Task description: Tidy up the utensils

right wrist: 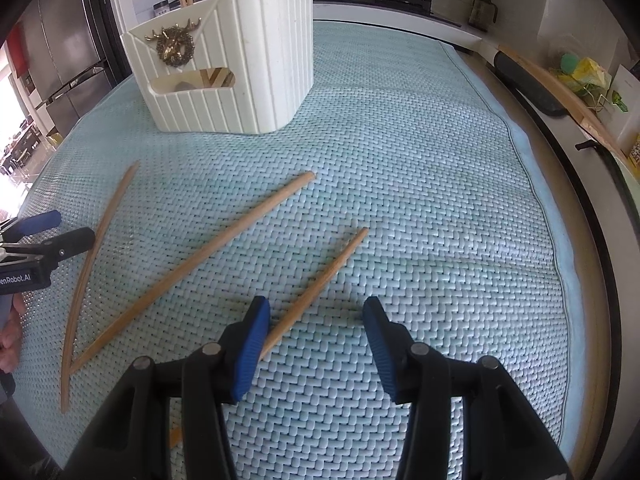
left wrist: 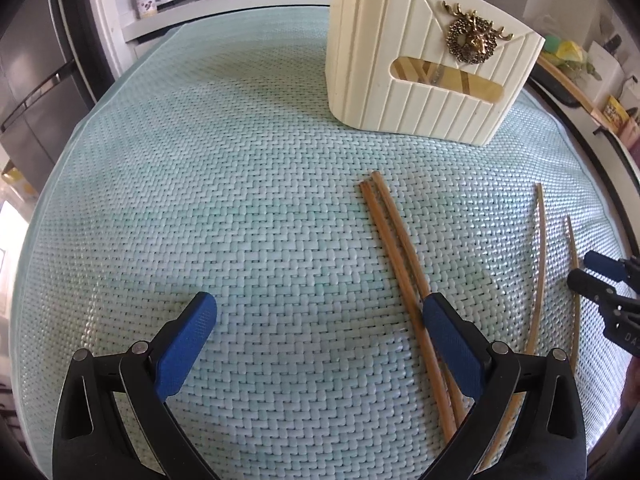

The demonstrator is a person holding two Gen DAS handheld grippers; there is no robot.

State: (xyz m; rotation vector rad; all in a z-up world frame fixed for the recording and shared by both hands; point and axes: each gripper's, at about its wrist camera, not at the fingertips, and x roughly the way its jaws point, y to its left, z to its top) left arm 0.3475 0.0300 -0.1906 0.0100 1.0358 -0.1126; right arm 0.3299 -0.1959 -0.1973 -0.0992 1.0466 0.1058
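- Woven pale-green mat covers the counter; a white utensil holder stands on its far part.
- Loose chopsticks lie well short of the holder.
- Right gripper hangs half-open over one chopstick; it should centre over it, then close.
- Left gripper gapes wide, empty.
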